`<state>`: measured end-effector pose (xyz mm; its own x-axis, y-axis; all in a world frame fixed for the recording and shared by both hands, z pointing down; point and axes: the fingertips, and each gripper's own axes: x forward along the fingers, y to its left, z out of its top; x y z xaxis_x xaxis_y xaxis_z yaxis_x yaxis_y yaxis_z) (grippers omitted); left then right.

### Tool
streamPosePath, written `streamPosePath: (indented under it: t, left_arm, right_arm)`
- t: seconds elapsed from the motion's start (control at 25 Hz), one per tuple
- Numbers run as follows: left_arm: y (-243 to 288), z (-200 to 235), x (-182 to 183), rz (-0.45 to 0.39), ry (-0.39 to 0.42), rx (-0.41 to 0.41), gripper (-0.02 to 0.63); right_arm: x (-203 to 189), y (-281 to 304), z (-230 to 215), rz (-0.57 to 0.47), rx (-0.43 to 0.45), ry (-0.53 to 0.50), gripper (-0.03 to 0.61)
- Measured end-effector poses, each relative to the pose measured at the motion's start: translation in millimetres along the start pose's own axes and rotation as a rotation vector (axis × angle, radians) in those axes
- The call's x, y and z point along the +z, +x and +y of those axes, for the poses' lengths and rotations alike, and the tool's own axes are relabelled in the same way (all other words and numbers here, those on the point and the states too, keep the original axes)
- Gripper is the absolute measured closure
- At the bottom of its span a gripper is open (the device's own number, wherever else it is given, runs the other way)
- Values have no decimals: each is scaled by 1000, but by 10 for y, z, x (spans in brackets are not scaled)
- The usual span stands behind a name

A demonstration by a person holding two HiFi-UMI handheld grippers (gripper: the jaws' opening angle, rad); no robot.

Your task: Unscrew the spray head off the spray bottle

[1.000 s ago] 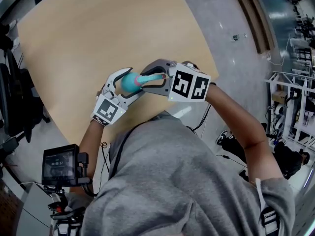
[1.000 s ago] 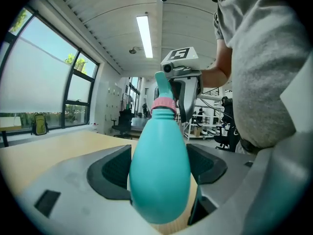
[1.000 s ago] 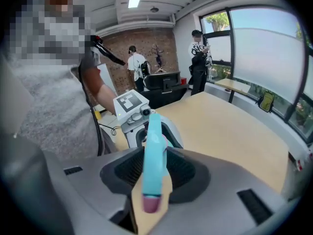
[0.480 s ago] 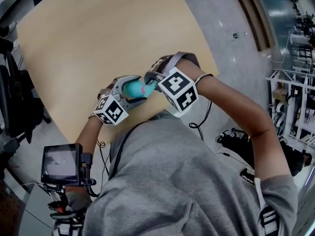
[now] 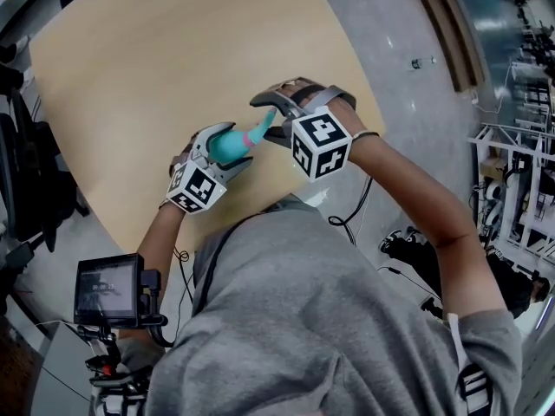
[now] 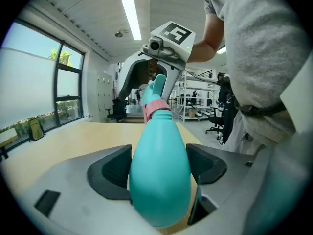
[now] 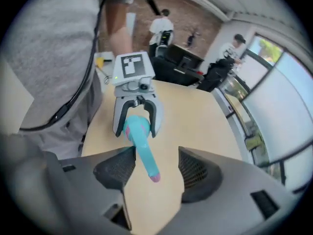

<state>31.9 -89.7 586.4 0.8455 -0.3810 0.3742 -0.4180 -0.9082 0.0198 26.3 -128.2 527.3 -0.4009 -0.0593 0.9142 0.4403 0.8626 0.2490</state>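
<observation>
Curving round just ahead of the person's grey top [image 5: 329,319], the pale wooden worktop [image 5: 173,50] is bare and matt, and it widens away from the body. A small screen [image 5: 106,286] on a stand sits off its near left corner. Past its right edge lies a grey floor [image 5: 408,102]. Farther out, the left gripper view shows tall windows [image 6: 34,77] along one wall, a long ceiling light [image 6: 131,11], office chairs [image 6: 117,114] and open shelving [image 6: 195,102]. The right gripper view has people [image 7: 161,28] standing at the far end.

The spray bottle [image 5: 224,146] is held in the air above the worktop's near edge. Its long axis lies nearly level, running in the head view from lower left up to the right. The left claw [image 6: 159,165] is clamped on the rounded teal body, a pad against each side, with the base towards the person. The bottle narrows away from that claw to a pink collar [image 6: 157,107]. Beyond that comes the teal spray head [image 7: 142,146], whose slim spout ends in a pink tip [image 7: 154,178].

The right claw [image 7: 156,170] comes at the spout steeply from above. Its jaws have just been opening and now stand apart. The spout's tip reaches up between them, close to one pad, but neither pad presses on it.
</observation>
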Motion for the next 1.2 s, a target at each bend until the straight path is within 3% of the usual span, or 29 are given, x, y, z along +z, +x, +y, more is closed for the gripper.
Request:
streamPosePath:
  t: [0.2,0.28,0.32,0.36,0.44,0.52,0.64,0.68,0.72,0.88,1.2]
  left_arm:
    - [-19,219,-157,-6,-108,116,262]
    - [-14,272,-174,-20,-126,128,262]
    - [-5,277,-189,-23,-125,126,262]
    - [8,266,-213,-22,-117,119,262]
    - [41,218,-271,-8,-90,99,262]
    - [74,160,-281,3,-55,76,262]
    - [134,72,-253,17,-2,44,264]
    - [155,52,-254,19,7,38,264]
    - [171,40,-264,21,10,36,264]
    - [173,49,-355,14,-18,54,264]
    - [101,227,-529,-2,-80,137,262]
  right_arm:
    - [-84,-207,-146,-280,8,627,310]
    - [-31,-245,-119,-390,32,778,310]
    - [2,-230,-82,-405,21,765,310]
    - [30,-193,-36,-382,-11,686,310]
    - [67,-87,47,-266,-91,413,310]
    - [82,26,105,-153,-110,178,310]
    - [-1,228,272,-21,8,0,316]
    - [-37,282,341,14,59,-27,348]
    - [-59,320,391,38,98,-34,457]
    - [-12,345,432,42,149,70,463]
    - [128,10,234,-96,76,280,463]
